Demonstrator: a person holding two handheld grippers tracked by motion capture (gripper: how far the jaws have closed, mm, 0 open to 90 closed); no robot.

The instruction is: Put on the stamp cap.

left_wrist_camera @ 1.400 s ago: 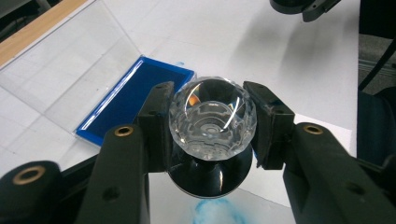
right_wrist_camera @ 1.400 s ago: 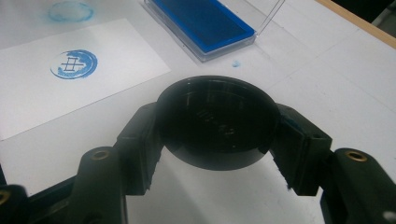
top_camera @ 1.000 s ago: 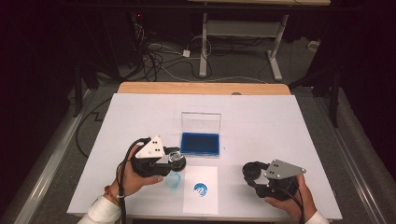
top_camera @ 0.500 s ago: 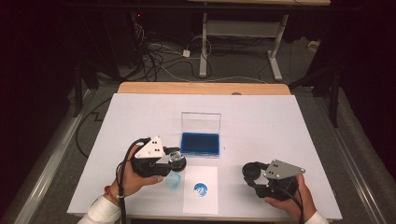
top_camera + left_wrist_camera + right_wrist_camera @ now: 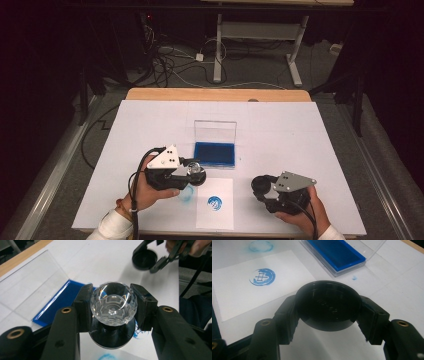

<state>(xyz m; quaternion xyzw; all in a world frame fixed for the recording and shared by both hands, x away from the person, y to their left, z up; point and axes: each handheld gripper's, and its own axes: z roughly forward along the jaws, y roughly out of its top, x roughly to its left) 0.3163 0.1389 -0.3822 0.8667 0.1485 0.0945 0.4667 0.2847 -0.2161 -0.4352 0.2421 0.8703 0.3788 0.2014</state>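
While the left gripper (image 5: pixel 113 307) is clamping the faceted clear-glass knob of a round black stamp (image 5: pixel 113 305) above the white table (image 5: pixel 300 135), beside the open blue ink pad (image 5: pixel 214 153), the right gripper (image 5: pixel 327 315) is gripping a round black plastic cap (image 5: pixel 327 305). A white paper card (image 5: pixel 215 202) carrying a blue circular print is lying between both hands.

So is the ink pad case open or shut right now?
Open. The ink pad case has its clear lid standing up behind the exposed blue pad.
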